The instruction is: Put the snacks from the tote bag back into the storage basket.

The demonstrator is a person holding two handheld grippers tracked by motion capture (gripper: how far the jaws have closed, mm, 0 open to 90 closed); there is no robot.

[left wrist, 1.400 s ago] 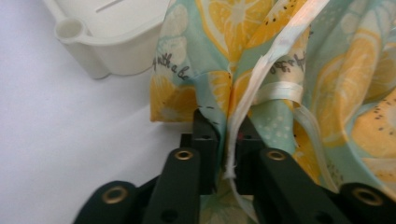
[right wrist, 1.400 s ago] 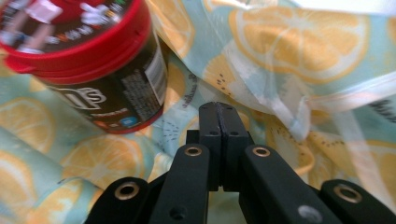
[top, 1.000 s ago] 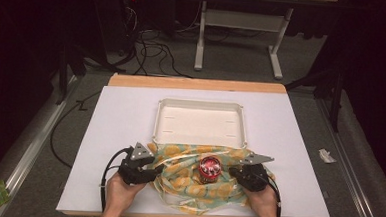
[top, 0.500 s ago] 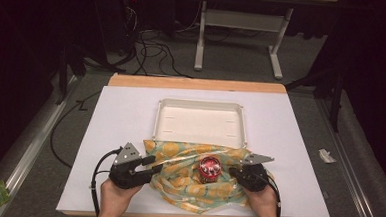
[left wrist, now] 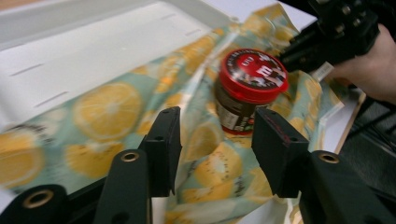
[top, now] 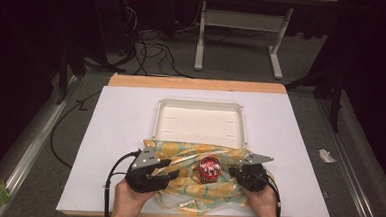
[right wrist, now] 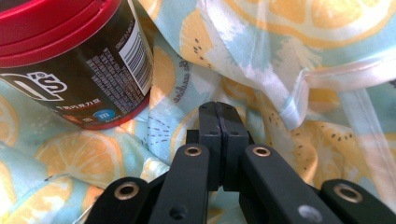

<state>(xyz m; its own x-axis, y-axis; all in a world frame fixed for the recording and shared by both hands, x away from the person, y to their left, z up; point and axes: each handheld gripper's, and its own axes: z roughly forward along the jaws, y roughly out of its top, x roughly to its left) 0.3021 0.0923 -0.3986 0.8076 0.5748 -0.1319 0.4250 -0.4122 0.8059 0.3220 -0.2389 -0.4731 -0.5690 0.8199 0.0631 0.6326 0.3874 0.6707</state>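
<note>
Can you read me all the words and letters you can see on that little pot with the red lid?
"m": blue round badge on the jar's dark label.
"m", big and white: red lid, other lid writing blurred.
White logo letters on the label: cut off.
Small print and barcode: too tiny to read.

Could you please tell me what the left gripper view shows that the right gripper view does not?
Left gripper view alone: the white tray behind the cloth, the top of the jar's red lid, the right gripper in a hand, and the left gripper with its jaws apart over the cloth.

Right gripper view alone: the barcode and small print on the jar's side, a white hem of the cloth, and the right gripper's jaws pressed together at the cloth.

Both: the lemon-print cloth and the dark jar standing on it.
</note>
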